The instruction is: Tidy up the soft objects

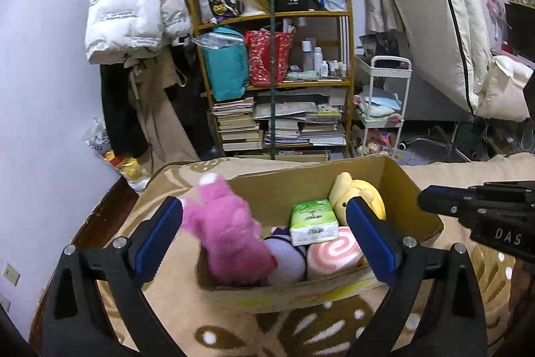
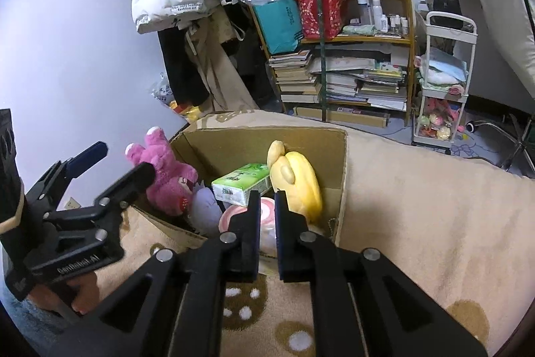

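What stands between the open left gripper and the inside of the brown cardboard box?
Nothing visible: the left gripper is open above the cardboard box, and the pink plush toy already leans inside.

Black left tongs (image 1: 264, 235) with blue pads, silver screws, black right tongs (image 2: 267, 199), white lettering, black sleeve with cream cuff

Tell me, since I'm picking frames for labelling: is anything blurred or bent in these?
Left wrist view: the pink plush is motion-smeared; the cardboard box stays sharp. Right wrist view: the shelf posts bow from the fisheye lens, and both views are dark in the corners.
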{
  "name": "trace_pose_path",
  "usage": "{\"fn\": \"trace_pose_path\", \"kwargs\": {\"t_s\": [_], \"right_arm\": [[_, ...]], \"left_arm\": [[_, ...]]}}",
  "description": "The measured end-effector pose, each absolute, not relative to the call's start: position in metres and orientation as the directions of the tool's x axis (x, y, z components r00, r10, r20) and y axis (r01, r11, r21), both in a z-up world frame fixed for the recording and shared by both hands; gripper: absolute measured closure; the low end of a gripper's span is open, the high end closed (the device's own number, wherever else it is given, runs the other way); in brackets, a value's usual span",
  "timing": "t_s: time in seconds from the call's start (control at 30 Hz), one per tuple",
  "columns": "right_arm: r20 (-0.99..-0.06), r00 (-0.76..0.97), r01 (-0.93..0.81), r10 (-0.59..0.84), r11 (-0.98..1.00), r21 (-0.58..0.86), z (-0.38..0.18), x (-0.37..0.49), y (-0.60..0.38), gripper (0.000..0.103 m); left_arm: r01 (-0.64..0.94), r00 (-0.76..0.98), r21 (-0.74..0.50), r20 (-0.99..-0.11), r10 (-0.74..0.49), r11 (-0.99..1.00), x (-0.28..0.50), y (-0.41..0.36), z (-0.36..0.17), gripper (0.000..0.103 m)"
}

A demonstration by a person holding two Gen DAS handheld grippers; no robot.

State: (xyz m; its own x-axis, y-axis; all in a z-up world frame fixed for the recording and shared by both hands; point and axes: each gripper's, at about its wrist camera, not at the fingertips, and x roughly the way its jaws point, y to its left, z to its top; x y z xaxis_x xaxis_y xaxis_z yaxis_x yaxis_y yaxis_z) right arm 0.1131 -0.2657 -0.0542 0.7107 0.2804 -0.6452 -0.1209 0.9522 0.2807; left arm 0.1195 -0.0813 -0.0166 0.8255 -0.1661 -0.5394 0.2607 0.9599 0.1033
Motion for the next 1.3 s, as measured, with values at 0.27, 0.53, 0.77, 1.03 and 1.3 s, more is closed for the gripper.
{"fn": "trace_pose_path", "kwargs": {"t_s": [0.27, 0.53, 0.77, 1.03, 1.3], "right_arm": [[-0.600, 0.762, -0.085, 0.244, 0.956, 0.280, -0.031, 0.080, -0.267, 0.053], [-0.549, 0.811, -0.101, 0.204, 0.972, 0.212, -0.002, 0.038, -0.251, 0.000], [-0.507, 0.847, -0.101, 0.163, 0.984, 0.147, 0.016, 0.001, -0.234, 0.000], [-0.482, 0.873, -0.031, 0.075, 0.995, 0.098, 0.014, -0.027, -0.232, 0.000], [-0.481, 0.876, -0.002, 0.041, 0.997, 0.081, 0.005, -0.030, -0.233, 0.000]], "left_arm": [[0.243, 0.832, 0.129, -0.536, -0.139, 0.961, 0.089, -0.054, -0.007, 0.004], [0.208, 0.841, 0.133, -0.530, -0.108, 0.969, 0.045, -0.032, 0.003, 0.004], [0.178, 0.859, 0.109, -0.503, -0.100, 0.978, 0.006, -0.012, 0.015, 0.003], [0.154, 0.868, 0.056, -0.486, -0.107, 0.987, -0.012, 0.006, 0.019, 0.003], [0.146, 0.850, 0.044, -0.517, -0.102, 0.988, -0.007, 0.012, 0.006, 0.003]]}}
